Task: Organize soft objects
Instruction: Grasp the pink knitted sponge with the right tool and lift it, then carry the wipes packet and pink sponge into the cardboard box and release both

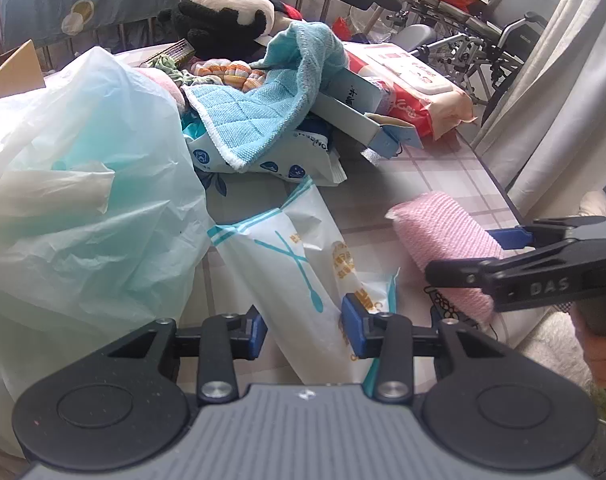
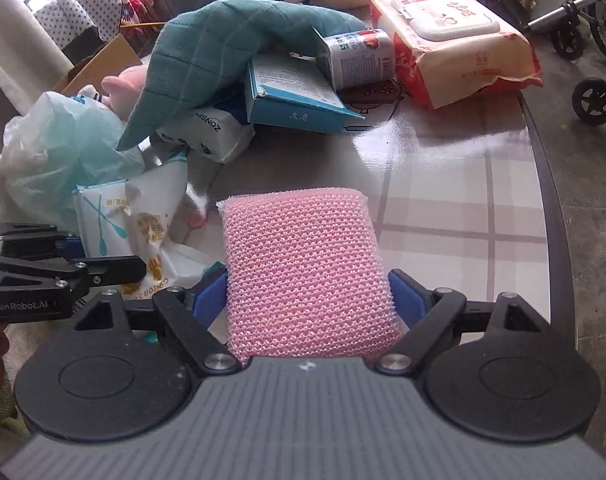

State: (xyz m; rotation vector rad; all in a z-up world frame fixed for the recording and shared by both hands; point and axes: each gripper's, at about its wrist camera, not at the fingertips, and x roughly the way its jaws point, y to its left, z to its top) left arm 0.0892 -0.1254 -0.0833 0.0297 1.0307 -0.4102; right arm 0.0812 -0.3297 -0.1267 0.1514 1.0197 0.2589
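Your right gripper (image 2: 309,300) straddles the pink mesh sponge (image 2: 303,268) at the near edge of the plaid-covered table (image 2: 443,184), its blue pads (image 2: 403,296) standing at either flank of the sponge; the jaws sit wide, and whether the pads actually press the mesh cannot be told from either wrist view. From the left wrist camera the same sponge (image 1: 443,236) lies on the tablecloth with the right gripper's black fingers (image 1: 463,270) reaching across it from the right, your hand (image 1: 603,356) wrapped round the handle. Your left gripper (image 1: 305,330) hangs over a white cotton-swab packet (image 1: 299,264) with teal print, jaws partly apart; the right-hand pad (image 1: 355,330) sits against the packet's crumpled edge, the other pad looks clear of it, and a firm grip cannot be confirmed. A large pale green plastic bag (image 1: 75,208) bulges just left of the packet. Farther back, a blue quilted cloth (image 1: 255,116) drapes over a heap of a white tissue pack (image 2: 211,132) and a blue carton (image 2: 295,96), with a drink can (image 2: 359,58) lying on its side beside them. A pack of wet wipes (image 2: 455,44) rests to the right of the can, and a black-and-white plush toy (image 1: 227,12) lies at the far side of the table.
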